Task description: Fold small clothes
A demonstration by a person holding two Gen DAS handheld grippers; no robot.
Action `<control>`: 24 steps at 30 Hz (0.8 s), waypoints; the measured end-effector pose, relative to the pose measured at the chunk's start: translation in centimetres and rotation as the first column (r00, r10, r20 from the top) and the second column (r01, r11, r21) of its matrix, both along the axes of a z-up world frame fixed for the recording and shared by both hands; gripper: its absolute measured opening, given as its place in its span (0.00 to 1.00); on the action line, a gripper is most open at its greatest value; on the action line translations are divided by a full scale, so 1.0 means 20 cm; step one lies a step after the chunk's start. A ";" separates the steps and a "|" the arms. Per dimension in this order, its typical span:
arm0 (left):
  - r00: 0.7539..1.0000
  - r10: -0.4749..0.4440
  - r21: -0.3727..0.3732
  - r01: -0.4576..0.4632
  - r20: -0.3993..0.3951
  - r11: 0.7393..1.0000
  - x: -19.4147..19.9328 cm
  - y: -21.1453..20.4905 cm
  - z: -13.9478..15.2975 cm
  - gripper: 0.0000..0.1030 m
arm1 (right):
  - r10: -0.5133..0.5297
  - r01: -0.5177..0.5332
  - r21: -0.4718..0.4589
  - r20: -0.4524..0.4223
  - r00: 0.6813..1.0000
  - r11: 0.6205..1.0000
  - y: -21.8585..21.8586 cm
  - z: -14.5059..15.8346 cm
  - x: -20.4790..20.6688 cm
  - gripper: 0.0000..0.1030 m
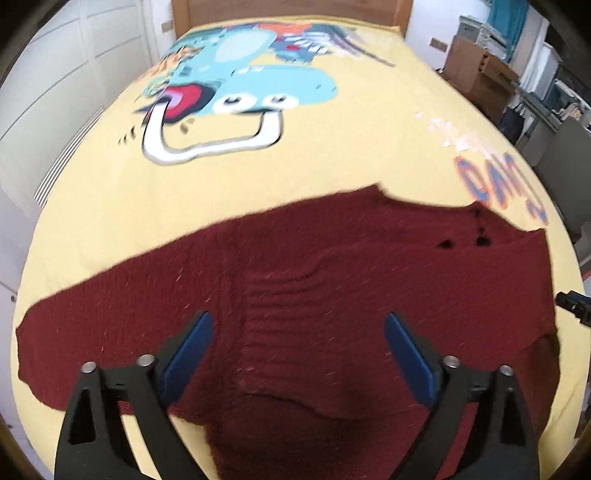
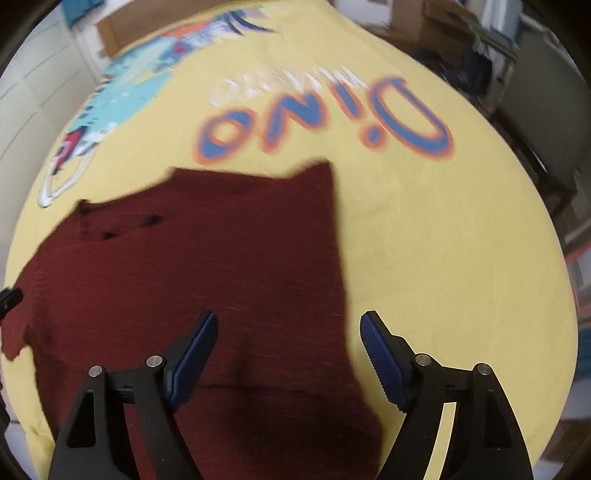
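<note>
A dark red knitted sweater (image 1: pixel 295 280) lies spread on a yellow bedspread (image 1: pixel 332 162) with a cartoon print. In the left wrist view its sleeve reaches far left and small dark buttons (image 1: pixel 461 242) sit near the upper right. My left gripper (image 1: pixel 298 328) hangs above the sweater's middle with its blue pads wide apart and nothing between them. In the right wrist view the sweater (image 2: pixel 207 258) fills the lower left, its right edge running down the middle. My right gripper (image 2: pixel 289 328) is open above that edge, holding nothing. The other gripper's tip (image 1: pixel 574 304) shows at the right border.
The bedspread (image 2: pixel 443 240) carries blue "Dino" lettering (image 2: pixel 325 125) beyond the sweater. A wooden headboard (image 1: pixel 291 11) stands at the far end. White cupboards (image 1: pixel 55 92) line the left side, cardboard boxes (image 1: pixel 476 70) and shelves the right.
</note>
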State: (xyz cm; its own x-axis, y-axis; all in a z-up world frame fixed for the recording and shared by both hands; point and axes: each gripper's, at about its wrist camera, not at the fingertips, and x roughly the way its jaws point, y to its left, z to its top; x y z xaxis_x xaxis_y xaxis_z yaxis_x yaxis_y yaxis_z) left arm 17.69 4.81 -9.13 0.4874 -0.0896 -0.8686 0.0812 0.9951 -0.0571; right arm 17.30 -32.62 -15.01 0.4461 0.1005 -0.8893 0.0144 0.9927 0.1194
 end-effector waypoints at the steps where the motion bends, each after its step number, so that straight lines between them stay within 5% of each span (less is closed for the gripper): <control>1: 1.000 -0.009 -0.008 0.010 0.014 1.000 -0.01 -0.03 0.01 0.99 | 0.022 -0.022 0.006 0.018 1.000 1.000 0.05 0.01 0.00 0.83; 5: 0.997 -0.047 0.000 0.048 0.061 0.999 -0.03 -0.18 -0.01 0.99 | 0.087 -0.086 -0.008 0.088 0.992 0.996 0.29 0.02 -0.02 0.98; 13: 0.997 -0.064 -0.008 0.064 -0.054 0.998 -0.04 -0.32 -0.31 0.99 | 0.198 -0.190 -0.105 0.074 0.977 0.976 0.56 -0.25 -0.04 0.99; 16: 0.995 -0.074 0.019 0.076 -0.072 0.997 -0.08 -0.31 -0.40 0.99 | 0.190 -0.183 -0.105 0.052 0.980 0.977 0.53 -0.35 -0.06 0.99; 24: 0.995 -0.098 0.024 0.099 -0.032 0.995 -0.14 -0.18 -0.43 0.99 | 0.114 -0.106 -0.112 0.066 0.991 0.988 0.25 -0.34 -0.05 0.99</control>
State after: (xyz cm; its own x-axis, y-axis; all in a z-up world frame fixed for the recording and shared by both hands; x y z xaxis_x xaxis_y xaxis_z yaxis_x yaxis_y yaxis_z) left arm 14.93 1.30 -17.69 0.4506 -0.1134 -0.8855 0.1772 0.9835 -0.0357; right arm 16.23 -27.58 -21.81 0.5013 0.0574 -0.8634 -0.1004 0.9949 0.0078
